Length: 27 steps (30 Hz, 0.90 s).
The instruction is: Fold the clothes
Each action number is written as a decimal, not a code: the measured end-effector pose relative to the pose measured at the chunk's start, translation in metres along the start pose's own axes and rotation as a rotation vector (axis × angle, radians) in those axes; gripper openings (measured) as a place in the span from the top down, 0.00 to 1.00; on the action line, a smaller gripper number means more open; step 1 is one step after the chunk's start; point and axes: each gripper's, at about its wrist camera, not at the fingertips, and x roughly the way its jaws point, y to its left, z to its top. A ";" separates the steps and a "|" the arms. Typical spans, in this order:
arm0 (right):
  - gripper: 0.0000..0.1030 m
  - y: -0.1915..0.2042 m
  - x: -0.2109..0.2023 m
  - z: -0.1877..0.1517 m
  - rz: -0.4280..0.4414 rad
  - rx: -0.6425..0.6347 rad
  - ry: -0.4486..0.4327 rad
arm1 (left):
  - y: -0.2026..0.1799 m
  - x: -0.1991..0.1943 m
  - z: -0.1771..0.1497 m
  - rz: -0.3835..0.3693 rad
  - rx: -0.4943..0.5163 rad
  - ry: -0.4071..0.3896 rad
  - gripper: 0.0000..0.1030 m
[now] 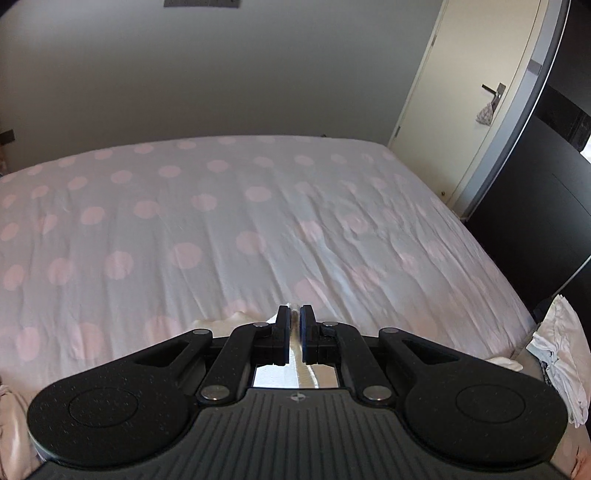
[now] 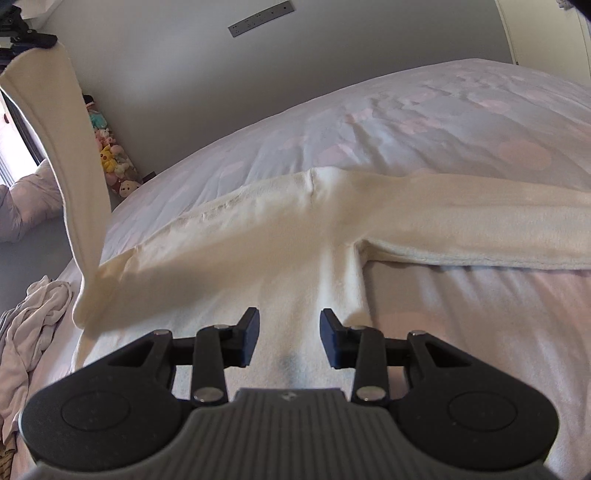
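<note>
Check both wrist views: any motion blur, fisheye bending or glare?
Left wrist: bedspread smeared by motion blur, left gripper sharp, door frame bowed by fisheye. Right wrist: mostly crisp, cream sweater detailed, bed edge curved, window glare at the left edge, soft shadow under right gripper.

My left wrist camera sits just behind the left hand-held gripper (image 1: 294, 314) and looks along its fingers, tilted down over the bed (image 1: 147, 229) toward the far grey wall (image 1: 221, 74) and a door (image 1: 461, 110) at right. It rides fairly high, so most of the mattress shows. My right wrist camera sits behind the right hand-held gripper (image 2: 289, 334), much nearer the bedding, rolled a little so the bed edge slants, facing a cream garment (image 2: 258, 229) and the same wall. Both views share the spotted bedcover, the wall plate (image 2: 262, 18) and a crumpled white cloth (image 2: 37, 314) at the bed's edge.
</note>
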 end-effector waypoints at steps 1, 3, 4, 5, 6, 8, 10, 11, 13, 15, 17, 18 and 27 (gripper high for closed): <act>0.61 -0.002 0.002 0.000 0.001 0.011 0.006 | -0.002 0.017 -0.002 -0.010 -0.002 0.020 0.97; 0.61 -0.006 0.005 0.000 0.004 0.032 0.018 | -0.004 0.051 -0.009 -0.021 -0.004 0.062 0.97; 0.61 -0.007 0.007 0.000 0.005 0.040 0.023 | -0.005 0.068 -0.014 -0.023 -0.004 0.082 0.97; 0.61 -0.008 0.010 0.001 0.006 0.041 0.028 | -0.005 0.083 -0.018 -0.025 -0.005 0.099 0.97; 0.61 -0.008 0.012 0.001 0.007 0.041 0.032 | -0.006 0.099 -0.022 -0.030 -0.008 0.114 0.97; 0.61 -0.009 0.014 0.001 0.009 0.036 0.032 | -0.003 0.127 -0.029 -0.042 -0.019 0.132 0.97; 0.61 -0.009 0.017 0.001 0.009 0.035 0.033 | -0.001 0.149 -0.034 -0.054 -0.029 0.136 0.97; 0.61 -0.009 0.019 0.001 0.009 0.034 0.034 | 0.001 0.159 -0.037 -0.057 -0.036 0.139 0.97; 0.61 -0.010 0.021 0.000 0.011 0.029 0.034 | 0.005 0.175 -0.041 -0.056 -0.052 0.150 0.96; 0.61 -0.010 0.023 0.000 0.012 0.023 0.033 | 0.008 0.187 -0.046 -0.062 -0.066 0.175 0.96; 0.61 -0.011 0.025 -0.001 0.014 0.018 0.032 | 0.010 0.196 -0.052 -0.073 -0.073 0.199 0.91; 0.61 -0.011 0.026 -0.001 0.015 0.015 0.029 | 0.010 0.198 -0.055 -0.079 -0.069 0.208 0.86; 0.61 -0.009 0.024 0.000 0.015 -0.009 0.016 | 0.035 0.149 -0.076 -0.051 0.012 0.203 0.71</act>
